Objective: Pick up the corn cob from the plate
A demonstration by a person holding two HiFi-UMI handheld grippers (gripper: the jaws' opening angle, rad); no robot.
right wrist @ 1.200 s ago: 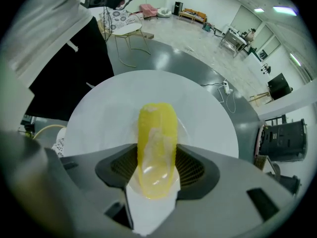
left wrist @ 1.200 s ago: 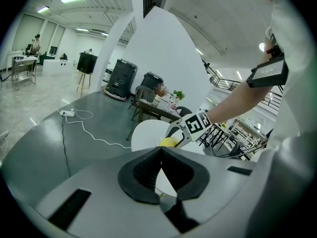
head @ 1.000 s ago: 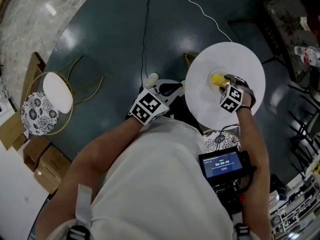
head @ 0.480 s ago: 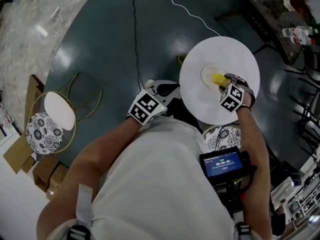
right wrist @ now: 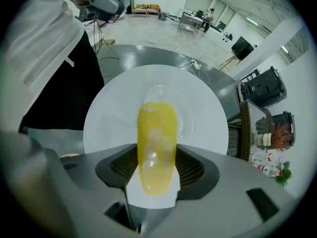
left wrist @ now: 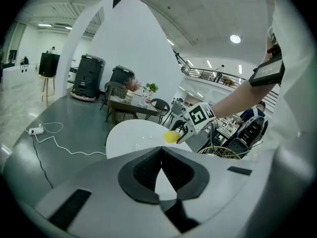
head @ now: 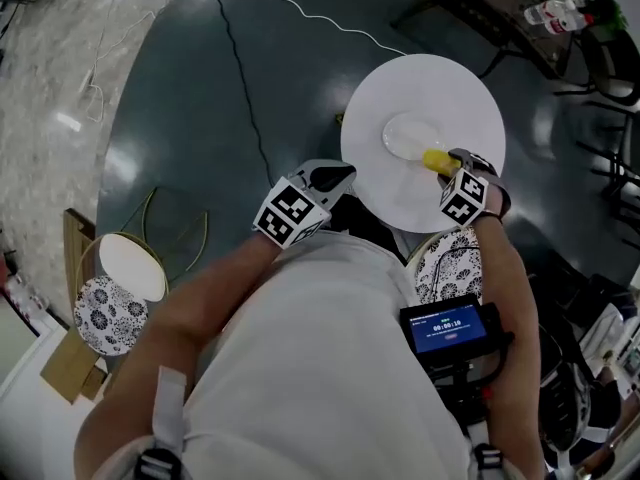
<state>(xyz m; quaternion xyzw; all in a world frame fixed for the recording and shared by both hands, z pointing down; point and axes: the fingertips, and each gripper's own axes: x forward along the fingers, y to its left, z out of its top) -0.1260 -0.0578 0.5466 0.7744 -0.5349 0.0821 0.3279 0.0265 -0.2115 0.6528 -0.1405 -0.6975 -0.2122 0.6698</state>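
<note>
Right gripper (head: 451, 161): jaws closed on the corn cob (head: 435, 161). In the right gripper view the cob (right wrist: 156, 133) stands lengthwise between the two jaws of the right gripper (right wrist: 157, 158), its near end deep in the grip and its far end pointing out past the tips.

Cob position: over the round white worktop (head: 440, 83), just off the near-right edge of the clear plate (head: 400, 133). The right gripper view shows the plate (right wrist: 186, 114) beyond and under the cob's far end. I cannot tell whether the cob touches it.

Change against 1.0 s ago: the cob then lay in the middle of the plate with the jaws around it. At 0.5 s ago it sat toward the plate's right side. Now most of the plate is bare, to the far left of the cob. The head view has also swung, so the worktop sits higher in frame.

Left gripper (head: 330, 176): jaws closed tip to tip, nothing between them (left wrist: 161, 155). It is held near the person's body, left of the worktop edge, as before. A cable (head: 300, 13) lies on the floor, far left.
</note>
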